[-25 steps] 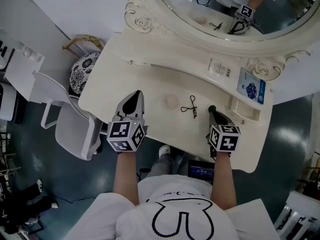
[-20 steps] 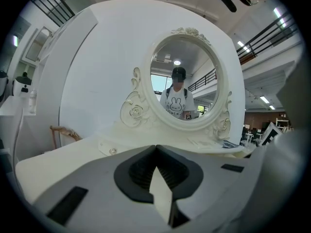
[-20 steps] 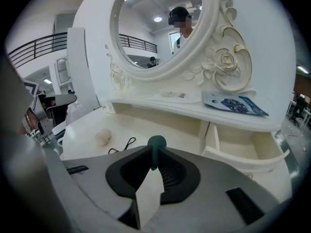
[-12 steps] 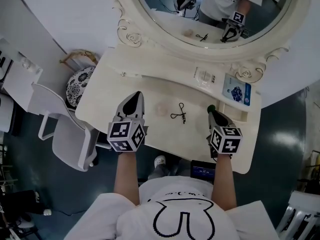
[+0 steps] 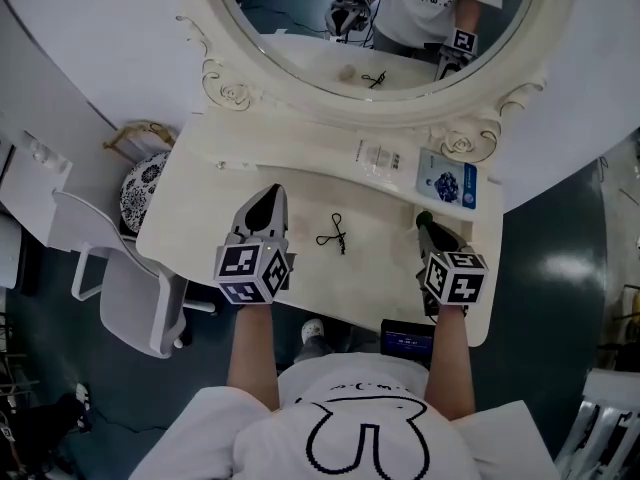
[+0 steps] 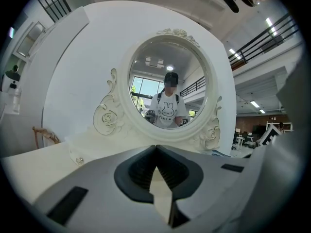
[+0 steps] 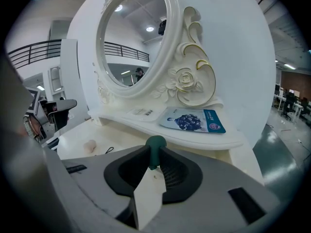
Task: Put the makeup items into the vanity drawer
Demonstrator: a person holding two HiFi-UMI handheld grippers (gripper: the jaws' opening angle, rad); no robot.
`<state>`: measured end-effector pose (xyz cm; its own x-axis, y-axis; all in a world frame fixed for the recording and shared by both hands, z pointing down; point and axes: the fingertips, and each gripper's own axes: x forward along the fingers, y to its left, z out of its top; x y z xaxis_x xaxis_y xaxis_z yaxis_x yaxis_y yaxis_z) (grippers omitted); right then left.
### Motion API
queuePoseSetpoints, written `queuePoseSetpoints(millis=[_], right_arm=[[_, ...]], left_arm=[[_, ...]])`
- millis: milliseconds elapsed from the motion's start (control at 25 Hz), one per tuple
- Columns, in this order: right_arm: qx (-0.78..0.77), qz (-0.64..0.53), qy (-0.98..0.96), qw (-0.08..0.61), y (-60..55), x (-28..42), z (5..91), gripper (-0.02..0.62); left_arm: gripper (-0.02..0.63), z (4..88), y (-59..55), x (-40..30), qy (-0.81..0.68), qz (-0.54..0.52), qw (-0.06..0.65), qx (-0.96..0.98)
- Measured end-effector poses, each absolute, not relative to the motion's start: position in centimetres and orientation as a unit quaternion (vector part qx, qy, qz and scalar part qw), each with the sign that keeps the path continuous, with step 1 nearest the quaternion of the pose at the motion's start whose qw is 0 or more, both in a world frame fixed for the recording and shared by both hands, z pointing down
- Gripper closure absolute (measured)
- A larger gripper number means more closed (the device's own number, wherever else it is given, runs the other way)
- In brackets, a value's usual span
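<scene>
A black eyelash curler (image 5: 333,233) lies in the middle of the cream vanity top (image 5: 195,223). My left gripper (image 5: 266,204) hovers just left of it, its jaws shut with nothing in them. My right gripper (image 5: 425,223) is over the right front part of the top. A dark green-capped stick (image 7: 155,147) stands upright between its jaw tips, and those jaws are opening. A small pinkish puff (image 7: 90,145) rests on the top further left, in the right gripper view. No drawer shows clearly.
An oval mirror (image 5: 300,28) in a carved frame stands behind the top. On the shelf below it lie a blue packet (image 5: 447,183) and a white packet (image 5: 376,155). A white chair (image 5: 110,268) and a patterned stool (image 5: 143,186) stand left of the vanity.
The head view has tilted up, showing more of the mirror. The vanity has slid left in the picture, so both grippers now sit further right over the top. The green-capped stick stays in the right jaws.
</scene>
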<state>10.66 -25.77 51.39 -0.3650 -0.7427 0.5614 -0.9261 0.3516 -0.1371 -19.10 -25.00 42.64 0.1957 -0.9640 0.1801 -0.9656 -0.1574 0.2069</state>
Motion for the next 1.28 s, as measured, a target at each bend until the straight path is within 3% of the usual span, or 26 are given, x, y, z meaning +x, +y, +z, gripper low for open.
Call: queuePoseSetpoints(millis=[880, 1280], right_arm=[[0.465, 0.260, -0.791, 0.302, -27.3, 14.4, 54.3, 0.512], [0.511, 0.242, -0.752, 0.338, -28.0, 18.3, 55.0, 0.511]], left_arm=[[0.581, 43.0, -28.9, -15.2, -0.635, 0.010, 0.144, 0.759], [0.581, 43.2, -29.7, -14.0, -0.629, 0.013, 0.143, 0.764]])
